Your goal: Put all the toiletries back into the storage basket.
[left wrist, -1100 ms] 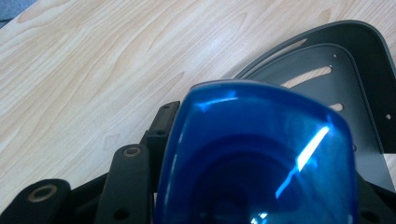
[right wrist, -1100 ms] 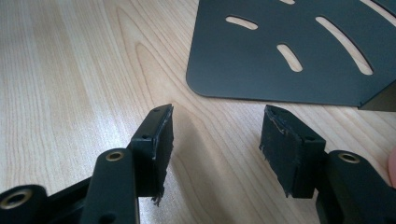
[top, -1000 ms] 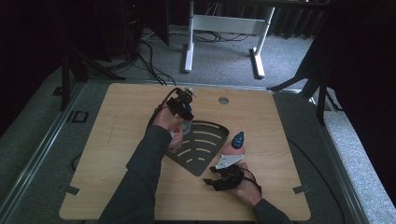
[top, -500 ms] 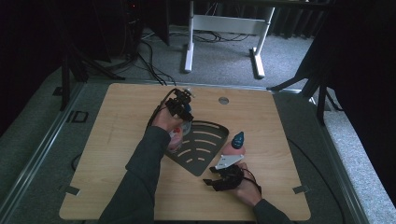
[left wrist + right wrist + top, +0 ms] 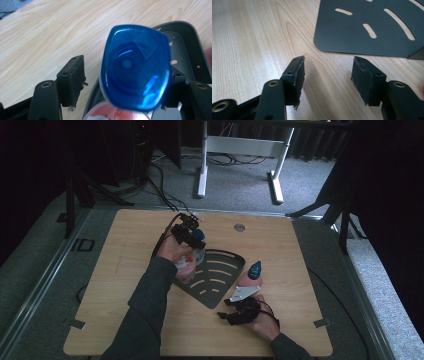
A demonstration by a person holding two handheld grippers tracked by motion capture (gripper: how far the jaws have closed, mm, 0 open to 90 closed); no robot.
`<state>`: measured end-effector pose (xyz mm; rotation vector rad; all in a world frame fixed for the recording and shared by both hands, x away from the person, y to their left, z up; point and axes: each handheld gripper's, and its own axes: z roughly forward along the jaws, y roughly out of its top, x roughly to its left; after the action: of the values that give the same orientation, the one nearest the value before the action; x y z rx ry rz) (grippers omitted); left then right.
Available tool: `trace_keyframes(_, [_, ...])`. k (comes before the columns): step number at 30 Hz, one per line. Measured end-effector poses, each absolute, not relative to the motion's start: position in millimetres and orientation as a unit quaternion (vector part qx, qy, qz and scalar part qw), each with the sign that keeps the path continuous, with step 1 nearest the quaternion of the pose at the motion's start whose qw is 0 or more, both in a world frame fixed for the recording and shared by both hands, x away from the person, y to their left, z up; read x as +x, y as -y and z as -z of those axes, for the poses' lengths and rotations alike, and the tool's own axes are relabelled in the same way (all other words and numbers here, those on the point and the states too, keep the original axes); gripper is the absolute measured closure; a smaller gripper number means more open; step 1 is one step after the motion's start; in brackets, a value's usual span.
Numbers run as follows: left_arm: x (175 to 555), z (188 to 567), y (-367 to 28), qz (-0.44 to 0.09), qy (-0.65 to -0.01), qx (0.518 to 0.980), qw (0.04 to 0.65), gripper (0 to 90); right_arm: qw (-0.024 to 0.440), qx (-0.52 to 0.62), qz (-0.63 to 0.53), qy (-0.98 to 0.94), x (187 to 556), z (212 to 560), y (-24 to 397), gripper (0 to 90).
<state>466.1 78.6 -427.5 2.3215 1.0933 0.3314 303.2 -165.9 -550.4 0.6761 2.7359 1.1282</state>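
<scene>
A clear bottle with a red label (image 5: 189, 264) and a blue cap (image 5: 135, 67) stands at the left edge of a dark slotted metal plate (image 5: 222, 270). My left gripper (image 5: 187, 234) comes down over it. In the left gripper view my left gripper (image 5: 126, 67) has its jaws spread on either side of the cap, and the left pad (image 5: 72, 80) stands apart from the bottle. My right gripper (image 5: 223, 309) rests open on the table near the plate's front corner, and the right gripper view shows bare wood inside my right gripper (image 5: 328, 62).
A second small bottle (image 5: 252, 274), pinkish with a dark blue cap, stands by the plate's right edge, just beyond my right hand. The wooden table (image 5: 125, 245) has a round hole (image 5: 239, 227) at the back. A white desk frame (image 5: 240, 150) stands on the floor behind.
</scene>
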Motion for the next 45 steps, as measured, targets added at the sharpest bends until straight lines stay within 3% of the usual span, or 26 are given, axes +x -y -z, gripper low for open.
trace_keyframes(7, [449,415,-85,-0.147,-0.398,0.860,0.285,34.5,0.053,0.222,-0.371,-0.900,303,551,166,43.6])
trace_keyframes(19, [410,415,-91,-0.168,-0.373,0.861,0.304,51.3,0.053,0.225,-0.371,-0.899,304,550,166,43.6])
trace_keyframes(26, [389,423,-79,-0.164,-0.342,0.871,0.313,52.7,0.054,0.226,-0.371,-0.899,303,549,167,43.7])
trace_keyframes(39, [363,474,-55,-0.127,-0.312,0.888,0.314,55.7,0.064,0.228,-0.376,-0.896,303,542,171,46.7])
trace_keyframes(45, [353,496,-49,-0.114,-0.304,0.895,0.305,58.2,0.088,0.233,-0.373,-0.894,301,534,175,57.6])
